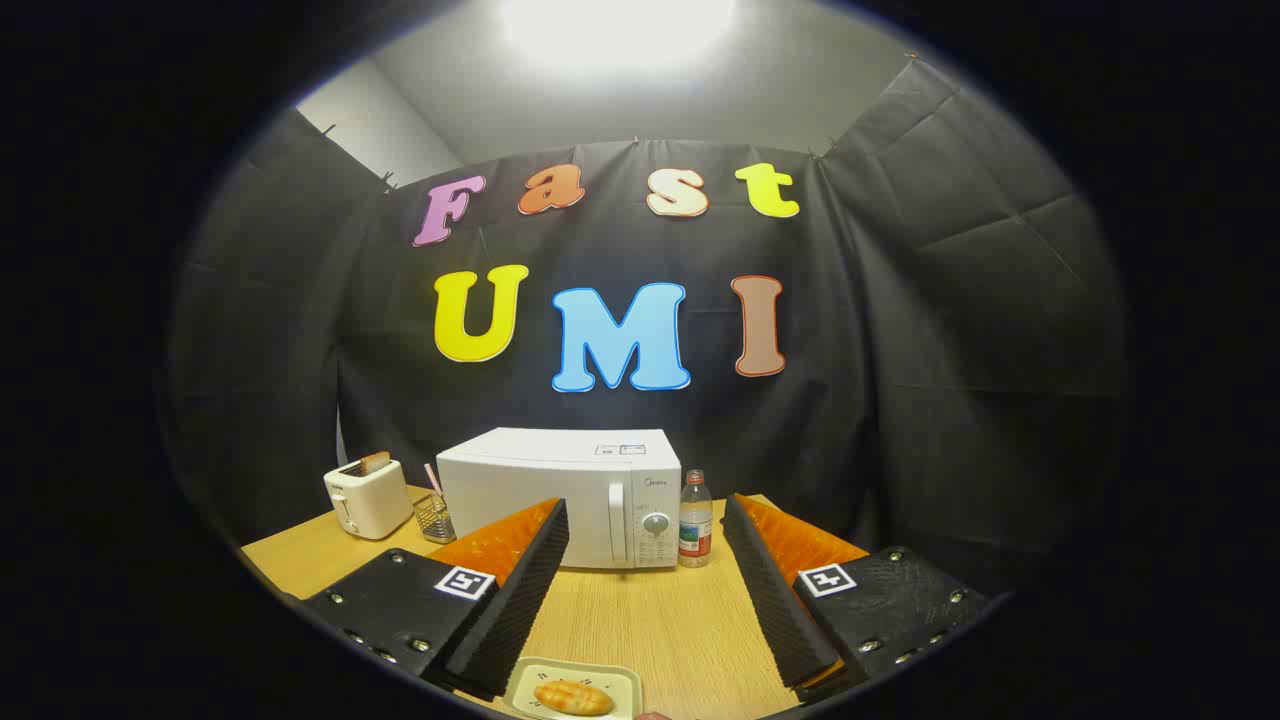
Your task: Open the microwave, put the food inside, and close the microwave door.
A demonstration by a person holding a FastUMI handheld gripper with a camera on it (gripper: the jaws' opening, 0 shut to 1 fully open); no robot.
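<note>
Gripper is held level above the near edge of the counter, pointing toward its far edge. Both fingers are spread wide apart, gripping nothing. Ridged inner pads face each other across the gap.

The camera rides on the tongs, looking level across the tabletop toward the microwave, which stands well beyond its fingers.

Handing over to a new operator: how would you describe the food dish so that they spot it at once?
Start at the white microwave at the back of the wooden table and come towards the open claw. The small pale square plate lies between its fingertips, carrying a golden bread roll, the only dish on the table.
</note>
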